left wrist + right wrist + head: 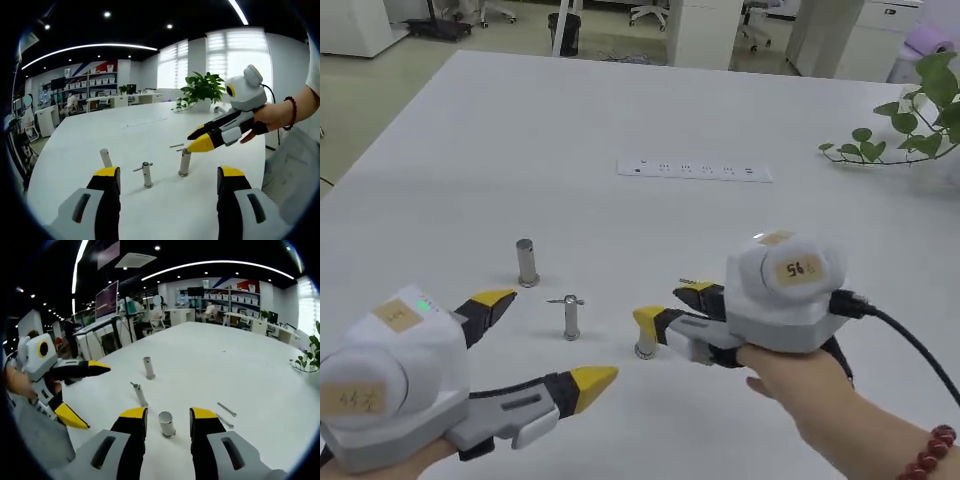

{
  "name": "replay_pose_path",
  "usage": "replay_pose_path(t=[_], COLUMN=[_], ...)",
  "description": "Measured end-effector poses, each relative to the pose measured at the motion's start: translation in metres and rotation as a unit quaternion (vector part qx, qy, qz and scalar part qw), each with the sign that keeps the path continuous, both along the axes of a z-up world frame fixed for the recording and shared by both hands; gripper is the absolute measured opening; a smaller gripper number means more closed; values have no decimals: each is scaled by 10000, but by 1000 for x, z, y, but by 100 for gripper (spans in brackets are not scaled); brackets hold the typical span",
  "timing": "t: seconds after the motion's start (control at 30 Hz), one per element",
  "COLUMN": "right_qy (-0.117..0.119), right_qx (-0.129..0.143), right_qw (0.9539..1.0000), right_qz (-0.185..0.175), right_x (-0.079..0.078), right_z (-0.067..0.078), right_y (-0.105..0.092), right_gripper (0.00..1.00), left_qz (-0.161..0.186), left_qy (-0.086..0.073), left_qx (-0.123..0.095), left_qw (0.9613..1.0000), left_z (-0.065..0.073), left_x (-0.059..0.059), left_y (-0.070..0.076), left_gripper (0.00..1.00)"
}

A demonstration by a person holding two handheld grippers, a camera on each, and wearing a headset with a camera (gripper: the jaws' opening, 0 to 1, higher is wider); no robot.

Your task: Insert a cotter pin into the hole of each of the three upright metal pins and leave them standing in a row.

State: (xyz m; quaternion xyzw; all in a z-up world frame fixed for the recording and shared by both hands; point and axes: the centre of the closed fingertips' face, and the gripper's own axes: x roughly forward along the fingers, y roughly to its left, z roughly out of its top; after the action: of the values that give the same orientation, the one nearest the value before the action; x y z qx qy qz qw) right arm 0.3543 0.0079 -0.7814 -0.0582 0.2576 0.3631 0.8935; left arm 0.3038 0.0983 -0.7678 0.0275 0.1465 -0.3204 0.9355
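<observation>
**White table, three pins standing, right fingers straddling the nearest one**

Wide and white, the table (pixel 620 110) carries a flat white power strip (pixel 695 169) towards its far side, and a leafy green plant (pixel 920 120) reaches in from the right edge.

The left gripper (pixel 542 338), white-bodied with black, yellow-tipped fingers (pixel 592 378), is held low at the near left. Its fingers are spread wide with nothing between them, and they point towards the row of pins.

The right gripper (pixel 167 415) reaches in from the right, gripped round its white body by a hand with a red bead bracelet (pixel 930 455) on the wrist. Its fingers (pixel 132 416) are spread. The nearest grey metal pin (pixel 166 424) stands upright between them, with a gap of table showing on each side.

The middle grey metal pin (pixel 571 317) stands just beside it to the left, with a thin cotter pin (pixel 565 299) lying crosswise through its top. The farthest grey metal pin (pixel 526 262) stands upright beyond that, with nothing through its top.

Two loose cotter pins (pixel 226 409) lie flat on the table just beyond the right finger.
</observation>
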Motion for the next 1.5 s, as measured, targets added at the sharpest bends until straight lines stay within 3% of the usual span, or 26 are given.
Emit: replay_pose_path(t=[0.23, 0.7, 1.07, 1.5], right_qy=[27, 223, 444, 683], right_qx=[27, -440, -669, -1119], right_qw=[9998, 9981, 9962, 9904], right_qz=[217, 358, 339, 434], right_x=[7, 32, 44, 54], right_z=[4, -25, -45, -66], right_y=[-13, -49, -63, -80], right_gripper=[35, 30, 23, 16], left_qz=[-15, -6, -72, -47], left_qy=[-10, -15, 25, 110], left_qx=[13, 12, 31, 20], left_qw=[10000, 10000, 10000, 9999], left_z=[0, 0, -4, -9], left_x=[-2, 0, 1, 3], left_y=[-2, 1, 0, 3], left_gripper=[78, 75, 73, 72])
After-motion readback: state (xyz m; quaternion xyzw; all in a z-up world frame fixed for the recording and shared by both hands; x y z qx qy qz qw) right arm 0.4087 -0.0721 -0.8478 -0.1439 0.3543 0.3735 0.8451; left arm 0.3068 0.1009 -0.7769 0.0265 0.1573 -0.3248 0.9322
